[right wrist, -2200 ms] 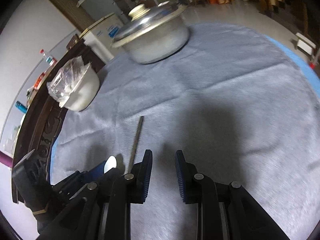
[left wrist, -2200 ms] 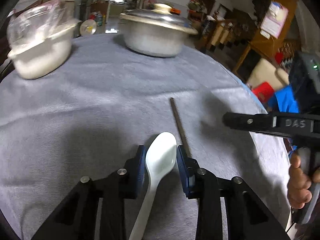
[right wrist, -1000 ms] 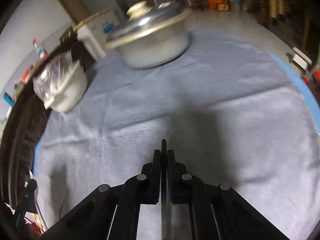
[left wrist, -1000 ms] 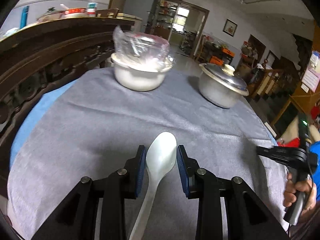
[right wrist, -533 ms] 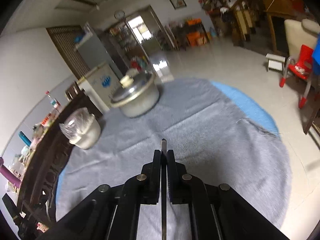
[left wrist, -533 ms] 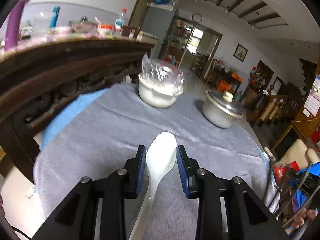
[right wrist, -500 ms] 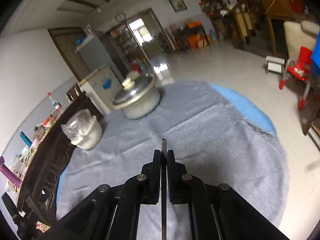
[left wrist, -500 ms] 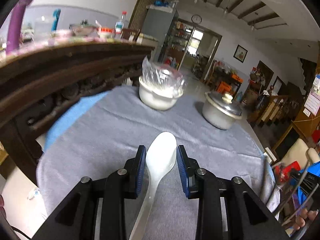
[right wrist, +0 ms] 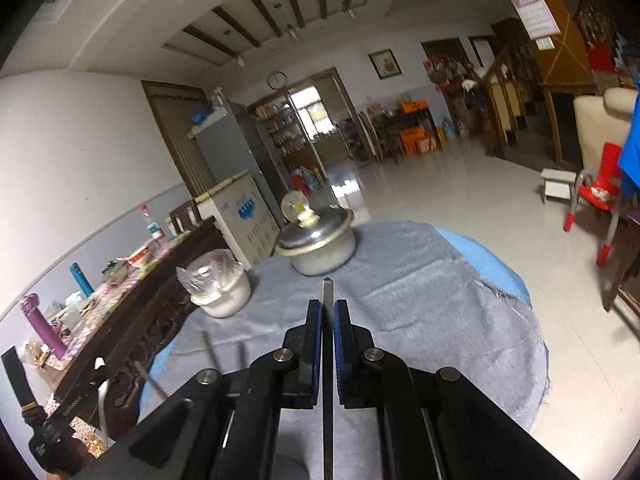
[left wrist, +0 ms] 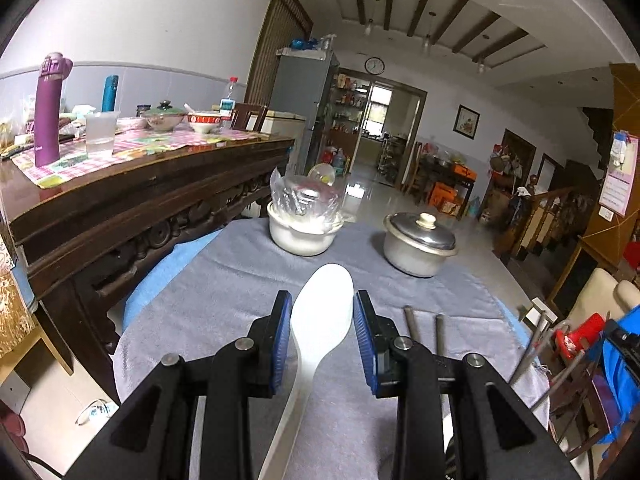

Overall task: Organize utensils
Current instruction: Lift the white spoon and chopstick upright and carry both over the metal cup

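The left gripper (left wrist: 322, 328) holds a white spoon (left wrist: 320, 320) between its blue pads, the bowl of the spoon rising past the fingertips and the handle running back under the gripper body. The right gripper (right wrist: 328, 344) is pressed tight on a thin dark chopstick (right wrist: 328, 300), whose tip stands out just beyond the fingertips. Both are held above a round bench (left wrist: 224, 288) covered with a grey cloth (right wrist: 420, 304). On the cloth near the left gripper, just to its right, lie two more dark chopsticks (left wrist: 424, 328), roughly side by side; they also show in the right wrist view at the lower left. Farther back on the bench stand a white bowl (left wrist: 300, 236) wrapped in clear plastic and, beside it but apart, a metal pot (left wrist: 418, 244) with its lid on. Beyond the bench's left edge runs a dark carved wooden sideboard (left wrist: 132, 208) carrying a purple bottle (left wrist: 50, 108).
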A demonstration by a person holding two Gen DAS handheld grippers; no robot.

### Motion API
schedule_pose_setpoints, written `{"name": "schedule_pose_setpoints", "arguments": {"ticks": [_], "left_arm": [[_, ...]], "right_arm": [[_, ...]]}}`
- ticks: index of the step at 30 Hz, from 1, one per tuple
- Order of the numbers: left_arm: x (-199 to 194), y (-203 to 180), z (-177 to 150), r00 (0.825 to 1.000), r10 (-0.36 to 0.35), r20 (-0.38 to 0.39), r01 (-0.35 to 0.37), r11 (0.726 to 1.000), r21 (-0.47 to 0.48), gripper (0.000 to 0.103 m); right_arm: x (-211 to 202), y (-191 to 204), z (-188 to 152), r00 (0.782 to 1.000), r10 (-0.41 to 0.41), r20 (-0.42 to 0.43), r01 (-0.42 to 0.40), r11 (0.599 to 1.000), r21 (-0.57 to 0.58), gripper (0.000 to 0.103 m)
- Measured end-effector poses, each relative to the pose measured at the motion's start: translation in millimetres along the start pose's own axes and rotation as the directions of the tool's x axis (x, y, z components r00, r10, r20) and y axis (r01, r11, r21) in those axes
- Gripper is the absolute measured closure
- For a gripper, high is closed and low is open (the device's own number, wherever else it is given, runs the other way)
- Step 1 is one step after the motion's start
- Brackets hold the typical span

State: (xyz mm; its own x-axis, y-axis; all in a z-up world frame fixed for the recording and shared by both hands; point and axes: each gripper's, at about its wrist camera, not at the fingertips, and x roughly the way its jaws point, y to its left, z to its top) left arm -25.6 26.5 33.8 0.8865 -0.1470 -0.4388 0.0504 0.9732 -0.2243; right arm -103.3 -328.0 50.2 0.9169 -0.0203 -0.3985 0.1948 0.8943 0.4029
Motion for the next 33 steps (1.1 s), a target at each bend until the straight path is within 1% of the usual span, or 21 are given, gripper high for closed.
{"name": "schedule_pose_setpoints", "arguments": {"ticks": [4,9,17,24,29,31,33], "left_arm": [[-14.9,-5.3,-0.9,1.000,-0.006,0.015,0.006,1.000,0.008,0.070],[-23.7,-10.0,-1.0,1.000,-0.011,0.024,0.011,1.000,0.015,0.070],[-24.2,-15.0,-5.2,1.000,-0.015,0.014,0.015,1.000,0.022,0.070],[-18.4,-19.8,-9.2,1.000,-0.023,-0.006,0.023,0.999,0.028,0.070],[-14.3,-21.1,-10.6,0.999,-0.035,-0.018,0.036,0.999,0.027,0.070],[-13.2,-21.9,-10.6,0.999,-0.046,-0.020,0.047,0.999,0.024,0.070],[-12.4,-22.0,-10.3,0.997,-0.072,-0.025,0.072,0.997,0.009,0.070]], "right_arm": [[-19.5,13.2,1.2,0.999,0.022,0.035,-0.022,1.000,-0.020,0.097],[-36.6,24.3,1.5,0.997,0.052,0.061,-0.050,0.998,-0.030,0.097],[-50.1,35.4,-3.6,0.993,0.091,0.077,-0.088,0.995,-0.047,0.097],[-53.0,47.2,-5.6,0.989,0.116,0.089,-0.109,0.991,-0.075,0.097],[-49.7,47.5,-6.7,0.987,0.136,0.087,-0.131,0.989,-0.065,0.097],[-50.3,48.2,-6.4,0.985,0.144,0.091,-0.138,0.988,-0.064,0.097],[-50.6,49.0,-5.3,0.984,0.151,0.095,-0.145,0.987,-0.062,0.097]]}}
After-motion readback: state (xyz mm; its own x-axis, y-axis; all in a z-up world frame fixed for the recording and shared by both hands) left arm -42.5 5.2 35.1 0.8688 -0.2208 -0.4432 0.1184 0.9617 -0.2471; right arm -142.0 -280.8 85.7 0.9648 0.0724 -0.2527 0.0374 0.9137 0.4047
